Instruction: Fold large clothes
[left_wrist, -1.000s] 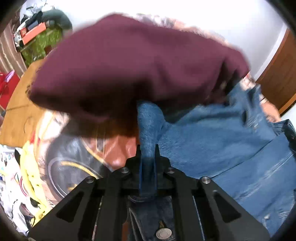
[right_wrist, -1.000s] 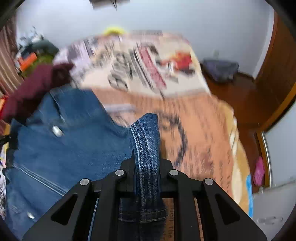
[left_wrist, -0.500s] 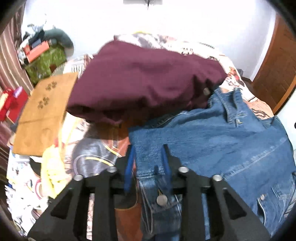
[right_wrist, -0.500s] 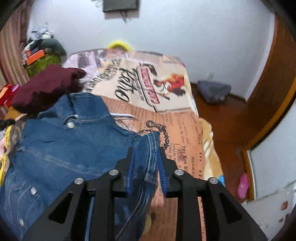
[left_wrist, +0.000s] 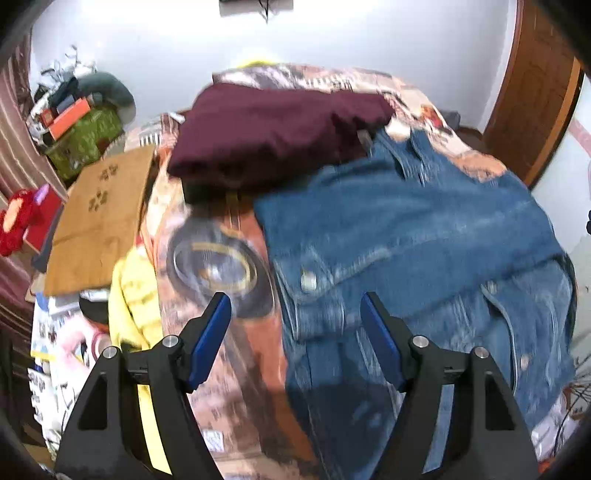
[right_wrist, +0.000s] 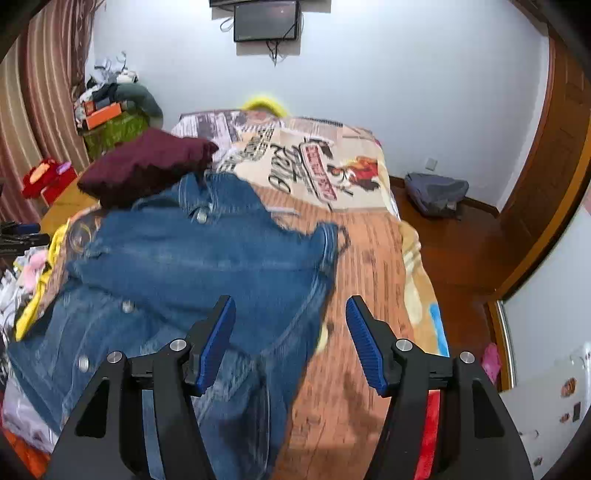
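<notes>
A blue denim jacket lies spread on the bed, partly folded over itself; it also shows in the right wrist view. My left gripper is open and empty, held above the jacket's left edge. My right gripper is open and empty, held above the jacket's right edge near a cuff. A folded maroon garment lies behind the jacket, touching its collar; it also shows in the right wrist view.
The bed has a printed orange blanket. A brown board and a yellow cloth lie left of the bed. A cluttered green box stands at the back left. A grey bag lies on the wooden floor at right.
Both grippers were shut on denim edges a second ago. They have let go, opened wide and pulled back. The jacket now lies on the bed.
</notes>
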